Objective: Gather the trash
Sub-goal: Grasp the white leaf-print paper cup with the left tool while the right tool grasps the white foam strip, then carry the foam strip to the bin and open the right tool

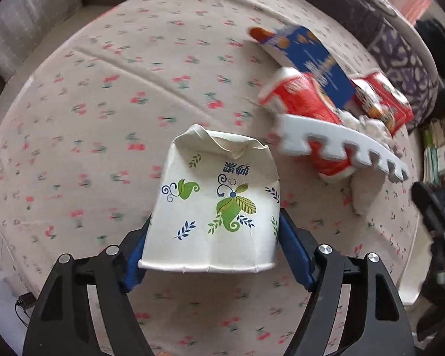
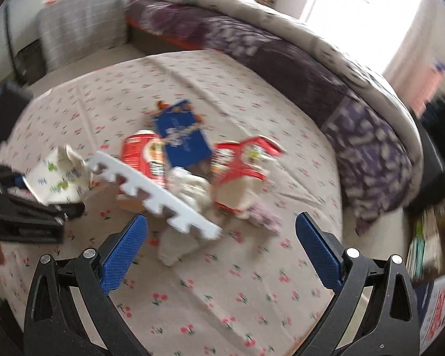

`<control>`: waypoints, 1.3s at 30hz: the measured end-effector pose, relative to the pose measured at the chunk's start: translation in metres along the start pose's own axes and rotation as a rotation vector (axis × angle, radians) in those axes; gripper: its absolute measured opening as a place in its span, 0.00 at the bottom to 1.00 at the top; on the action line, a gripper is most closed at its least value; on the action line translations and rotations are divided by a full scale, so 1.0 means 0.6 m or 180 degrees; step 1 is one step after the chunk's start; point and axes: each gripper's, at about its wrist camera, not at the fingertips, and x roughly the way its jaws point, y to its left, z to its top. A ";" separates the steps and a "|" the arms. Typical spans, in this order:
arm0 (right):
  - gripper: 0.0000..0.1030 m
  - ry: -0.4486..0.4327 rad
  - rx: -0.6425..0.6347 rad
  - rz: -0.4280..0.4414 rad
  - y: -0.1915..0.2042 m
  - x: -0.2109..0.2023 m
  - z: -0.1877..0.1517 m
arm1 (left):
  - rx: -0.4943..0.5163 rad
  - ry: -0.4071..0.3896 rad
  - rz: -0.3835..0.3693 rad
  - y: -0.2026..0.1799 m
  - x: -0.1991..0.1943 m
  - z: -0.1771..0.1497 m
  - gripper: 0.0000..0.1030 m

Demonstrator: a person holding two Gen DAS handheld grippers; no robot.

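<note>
My left gripper (image 1: 213, 237) is shut on a crushed white paper cup (image 1: 213, 207) with green leaf prints, held above the flowered bedsheet (image 1: 89, 103); the cup also shows in the right wrist view (image 2: 56, 175). A trash pile lies to the right: a white foam puzzle strip (image 1: 341, 142), a red cup (image 1: 302, 101), a blue box (image 1: 314, 59), a red packet (image 1: 385, 101) and crumpled tissue (image 1: 368, 124). My right gripper (image 2: 221, 237) is open and empty, just in front of the foam strip (image 2: 151, 187), red cup (image 2: 142, 154), blue box (image 2: 181, 136) and red packet (image 2: 243, 160).
A purple and white quilt (image 2: 311, 68) lies bunched along the bed's far and right side. A grey checked pillow (image 2: 83, 26) sits at the head. Shelves with books (image 2: 430, 237) stand at the right. Crumpled tissue (image 2: 190, 190) and beige paper (image 2: 178, 246) lie under the strip.
</note>
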 end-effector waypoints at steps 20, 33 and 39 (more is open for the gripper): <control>0.31 0.0246 0.0086 0.0768 0.087 0.057 0.040 | -0.0187 -0.0316 -0.0014 0.098 -0.072 -0.024 0.73; 0.30 -0.0084 0.0636 0.0848 0.042 -0.035 0.040 | -0.0358 -0.0987 -0.0203 0.083 -0.143 -0.019 0.73; 0.31 -0.0207 0.0783 0.0551 0.012 -0.070 0.024 | -0.0293 -0.1240 -0.0199 0.048 -0.165 -0.021 0.73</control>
